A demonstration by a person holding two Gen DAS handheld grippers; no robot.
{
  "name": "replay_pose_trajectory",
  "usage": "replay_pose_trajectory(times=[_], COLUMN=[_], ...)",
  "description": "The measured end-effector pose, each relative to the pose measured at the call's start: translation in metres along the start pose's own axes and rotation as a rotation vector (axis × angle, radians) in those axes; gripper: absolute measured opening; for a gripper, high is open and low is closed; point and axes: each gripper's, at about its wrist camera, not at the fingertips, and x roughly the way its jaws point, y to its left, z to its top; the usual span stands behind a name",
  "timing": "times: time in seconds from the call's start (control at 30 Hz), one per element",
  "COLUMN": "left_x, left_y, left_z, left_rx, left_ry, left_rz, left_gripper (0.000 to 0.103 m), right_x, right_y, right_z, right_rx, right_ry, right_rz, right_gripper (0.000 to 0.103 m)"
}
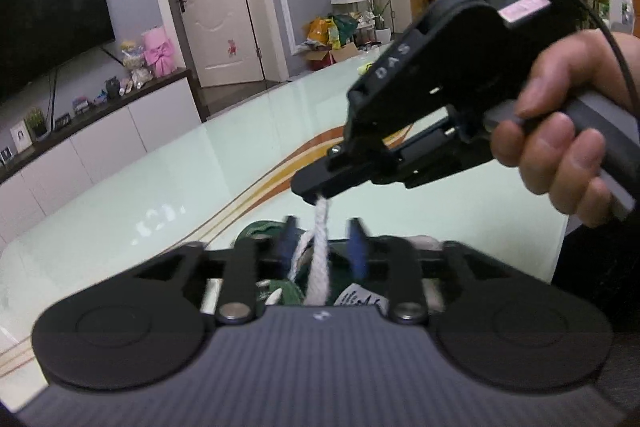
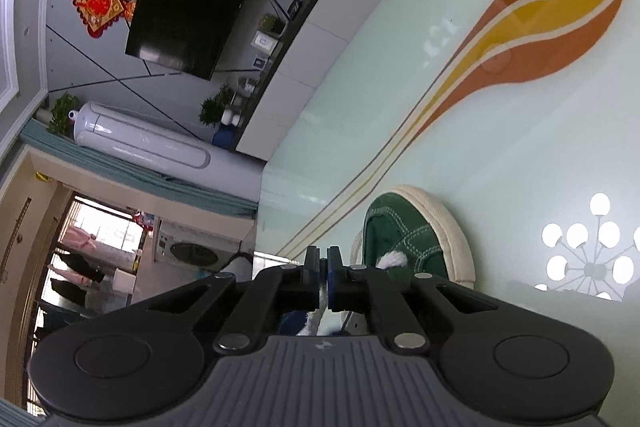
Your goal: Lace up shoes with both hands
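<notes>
1. The shoe [image 2: 404, 239] is a green suede sneaker with a cream rubber sole, lying on the glass table [image 2: 520, 155]. In the left wrist view only its tongue and collar show, just under the left gripper [image 1: 324, 243].
2. The lace [image 1: 320, 259] is a thick white woven cord. It runs taut from the shoe up into the tip of the right gripper [image 1: 316, 193].
3. The right gripper's fingers are pressed together, pinching the lace; a hand [image 1: 568, 147] squeezes its handle.
4. The left gripper's blue-padded fingers [image 1: 357, 247] stand spread, one on each side of the lace, and appear to grip nothing.
5. Handling, as I judge it: the lace is light, limp and a little fuzzy, so it grips well between pads but will not push through an eyelet unless held close to its end.
6. The shoe is light and may slide on the smooth glass under a hard pull, so the free gripper should steady it.
7. Best hold: the lace near its tip for threading; the shoe by its stiff eyelet edge, not its soft tongue.
</notes>
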Motion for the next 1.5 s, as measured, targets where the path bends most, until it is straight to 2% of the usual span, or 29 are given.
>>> replay_pose_trajectory(times=[0.07, 0.17, 0.23, 0.67, 0.73, 0.77, 0.87, 0.97, 1.0, 1.03, 1.07, 1.1, 1.2, 1.27, 1.33, 1.43, 1.5], left_x=[0.001, 0.004, 0.004, 0.012, 0.015, 0.017, 0.02, 0.021, 0.021, 0.021, 0.021, 0.021, 0.023, 0.024, 0.025, 0.032, 0.036], left_y=[-0.001, -0.001, 0.0, 0.009, 0.01, 0.01, 0.01, 0.01, 0.01, 0.01, 0.009, 0.008, 0.004, 0.002, 0.0, -0.002, -0.004], left_z=[0.0, 0.0, 0.001, -0.005, -0.007, -0.008, -0.009, -0.01, -0.01, -0.01, -0.011, -0.011, -0.011, -0.011, -0.012, -0.012, -0.013], left_rx=[-0.001, -0.008, -0.013, -0.044, -0.044, -0.046, -0.048, -0.041, -0.039, -0.035, -0.028, -0.02, 0.009, 0.031, 0.049, 0.094, 0.12], left_ry=[0.0, 0.004, -0.005, 0.031, 0.045, 0.053, 0.068, 0.083, 0.087, 0.092, 0.097, 0.102, 0.111, 0.119, 0.126, 0.156, 0.172], left_rz=[-0.004, -0.01, -0.006, 0.013, 0.02, 0.022, 0.033, 0.04, 0.039, 0.037, 0.032, 0.027, 0.021, 0.004, -0.009, -0.032, -0.037], left_gripper=[0.031, 0.021, 0.006, 0.005, 0.005, 0.005, 0.005, 0.006, 0.005, 0.005, 0.005, 0.005, 0.005, 0.005, 0.005, 0.005, 0.005], right_x=[0.001, 0.004, 0.005, 0.005, 0.003, 0.002, -0.007, -0.009, -0.008, -0.007, 0.0, 0.003, 0.012, 0.018, 0.014, 0.01, 0.007], right_y=[0.0, 0.002, 0.002, 0.005, 0.008, 0.009, 0.024, 0.054, 0.058, 0.065, 0.074, 0.075, 0.068, 0.063, 0.05, 0.037, 0.03], right_z=[-0.002, -0.003, -0.004, -0.004, -0.001, 0.001, 0.005, -0.007, -0.012, -0.022, -0.042, -0.048, -0.058, -0.062, -0.049, -0.039, -0.035], right_rx=[-0.001, -0.003, -0.005, -0.034, -0.07, -0.091, -0.254, -0.579, -0.634, -0.745, -0.925, -0.967, -1.005, -1.021, -0.926, -0.844, -0.801], right_ry=[0.005, 0.015, 0.016, 0.041, 0.041, 0.041, 0.039, 0.095, 0.105, 0.124, 0.162, 0.174, 0.192, 0.202, 0.192, 0.183, 0.18], right_rz=[0.003, 0.004, 0.001, -0.013, -0.04, -0.055, -0.112, -0.209, -0.23, -0.272, -0.346, -0.366, -0.441, -0.488, -0.497, -0.498, -0.494], right_gripper=[0.003, 0.003, 0.003, 0.005, 0.019, 0.022, 0.028, 0.042, 0.045, 0.046, 0.046, 0.046, 0.042, 0.045, 0.056, 0.063, 0.064])
